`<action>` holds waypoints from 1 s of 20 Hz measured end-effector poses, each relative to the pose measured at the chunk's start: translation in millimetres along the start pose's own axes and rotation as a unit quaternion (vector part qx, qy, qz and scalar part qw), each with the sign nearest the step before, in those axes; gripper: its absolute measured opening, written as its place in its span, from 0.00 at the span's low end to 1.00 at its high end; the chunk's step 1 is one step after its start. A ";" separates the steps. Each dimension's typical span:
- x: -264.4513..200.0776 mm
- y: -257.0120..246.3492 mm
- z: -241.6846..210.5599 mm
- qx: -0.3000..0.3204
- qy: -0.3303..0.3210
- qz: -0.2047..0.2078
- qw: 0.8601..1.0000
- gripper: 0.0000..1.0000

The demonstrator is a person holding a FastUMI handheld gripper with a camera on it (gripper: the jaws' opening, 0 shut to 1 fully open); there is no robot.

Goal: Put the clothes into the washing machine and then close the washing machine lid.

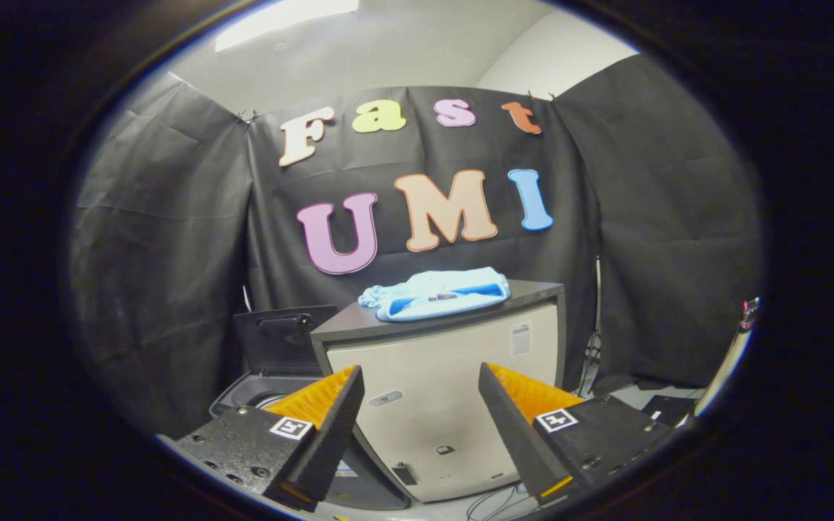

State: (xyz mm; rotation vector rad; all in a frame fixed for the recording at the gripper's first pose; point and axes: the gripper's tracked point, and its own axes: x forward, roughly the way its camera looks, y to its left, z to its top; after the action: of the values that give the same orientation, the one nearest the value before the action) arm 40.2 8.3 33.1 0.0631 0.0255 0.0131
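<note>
A light blue garment lies crumpled on the dark top of a beige cabinet, well beyond my fingers and above them. To the cabinet's left stands the washing machine, its dark lid raised upright at the back and its round opening partly hidden behind my left finger. My gripper is open, with a wide gap between the fingers and nothing in it. The cabinet's front panel shows through that gap.
Black cloth walls close the booth behind and on both sides. A slanted pale pole stands at the right. Cables lie on the floor below the cabinet, and dark flat items sit on the floor to its right.
</note>
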 end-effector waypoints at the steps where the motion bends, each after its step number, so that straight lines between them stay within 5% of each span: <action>1: 4.8 -1.2 0.6 -0.001 0.005 0.000 1.000 0.96; 9: 61.7 -0.8 24.6 0.002 0.042 -0.010 0.999 0.97; 20: 229.9 -2.9 71.8 -0.072 0.151 -0.010 0.986 0.97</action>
State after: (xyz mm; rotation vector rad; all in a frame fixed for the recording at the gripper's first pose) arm 271.9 4.1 98.8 -0.0838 0.3277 0.0051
